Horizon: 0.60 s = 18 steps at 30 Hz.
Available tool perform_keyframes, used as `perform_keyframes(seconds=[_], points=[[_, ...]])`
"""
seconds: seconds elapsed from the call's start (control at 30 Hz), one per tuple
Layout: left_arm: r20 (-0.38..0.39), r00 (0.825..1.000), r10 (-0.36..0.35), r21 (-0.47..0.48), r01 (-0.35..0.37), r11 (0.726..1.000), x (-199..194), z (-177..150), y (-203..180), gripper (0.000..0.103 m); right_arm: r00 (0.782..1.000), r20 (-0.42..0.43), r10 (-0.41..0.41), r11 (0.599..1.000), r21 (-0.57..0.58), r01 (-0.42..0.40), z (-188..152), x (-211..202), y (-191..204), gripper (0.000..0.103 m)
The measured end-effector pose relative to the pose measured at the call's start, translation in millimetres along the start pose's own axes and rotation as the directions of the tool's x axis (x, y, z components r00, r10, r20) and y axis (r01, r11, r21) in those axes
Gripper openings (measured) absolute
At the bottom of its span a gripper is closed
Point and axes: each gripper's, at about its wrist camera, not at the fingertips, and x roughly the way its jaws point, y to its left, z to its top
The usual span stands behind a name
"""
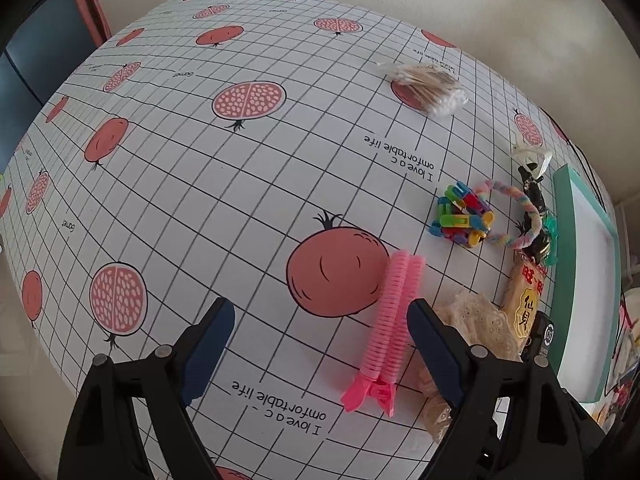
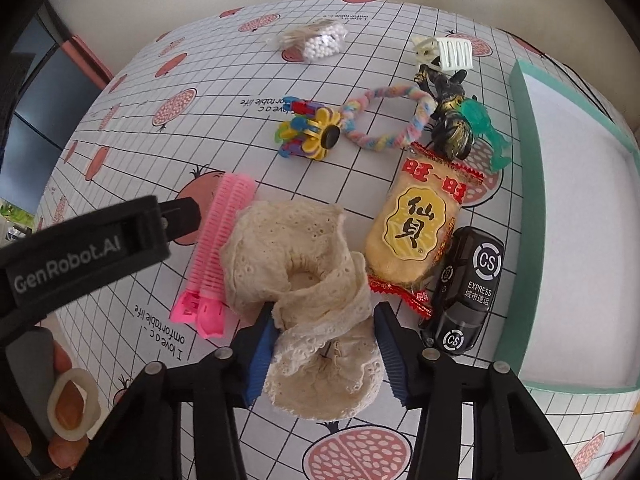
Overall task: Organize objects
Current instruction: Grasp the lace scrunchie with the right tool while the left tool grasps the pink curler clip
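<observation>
A cream lace scrunchie (image 2: 296, 248) lies crumpled on the pomegranate-print tablecloth (image 2: 240, 80). My right gripper (image 2: 325, 310) points down over its near end, and its blue pads (image 2: 262, 348) pinch the bunched fabric from both sides. A pink comb-like hair clip (image 1: 394, 320) lies just left of the scrunchie (image 1: 480, 320). My left gripper (image 1: 320, 306) hangs wide open above it, the clip resting beside the right finger and untouched. In the right wrist view the left gripper's body (image 2: 80, 248) shows next to the pink clip (image 2: 224, 240).
A rice cracker packet (image 2: 416, 224) and a black toy car (image 2: 468, 288) lie right of the scrunchie. A teal-rimmed box (image 2: 528, 160) stands at the right. Further back are colourful clips (image 2: 308, 132), a pastel twisted ring (image 2: 384, 140), a black-gold figure (image 2: 452, 120), a white claw clip (image 2: 452, 54) and bagged cotton swabs (image 2: 320, 40).
</observation>
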Motion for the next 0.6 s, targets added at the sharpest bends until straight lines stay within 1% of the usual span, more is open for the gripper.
perform_keyframes(seconds=[0.1,0.27,0.3,0.33,0.4,0.47,0.53,0.6], points=[[-0.011,1.000,-0.007,0.008,0.007,1.000,4,-1,-6,0.084,1.000,-0.006,0.006,1.000,-0.001,-0.006,-2,-1,-1,0.045],[-0.021,1.000,-0.003,0.023,0.004,1.000,9,-2,-15,0.083,1.000,-0.022,0.018,1.000,0.003,-0.018,-7,-2,-2,0.041],[-0.023,1.000,-0.006,0.025,0.007,1.000,10,-2,-17,0.080,0.999,-0.026,0.018,1.000,0.001,-0.018,-6,-1,-2,0.040],[-0.028,1.000,-0.011,0.028,0.012,1.000,11,-3,-19,0.075,0.999,-0.029,0.019,1.000,0.000,-0.019,-6,0,-2,0.040],[-0.044,0.999,-0.015,0.039,0.016,0.999,16,-3,-23,0.071,0.999,-0.033,0.020,1.000,-0.002,-0.021,-7,0,-2,0.040],[-0.055,0.998,-0.010,0.043,0.012,0.999,19,-4,-25,0.070,0.999,-0.035,0.022,1.000,-0.005,-0.022,-7,-1,-3,0.040],[-0.062,0.998,-0.012,0.044,0.015,0.999,21,-5,-28,0.060,0.999,-0.036,0.022,1.000,-0.007,-0.022,-7,-1,-3,0.040],[-0.077,0.997,-0.019,0.046,0.022,0.999,25,-5,-29,0.057,0.999,-0.033,0.017,1.000,-0.015,-0.017,-8,-2,-2,0.040]])
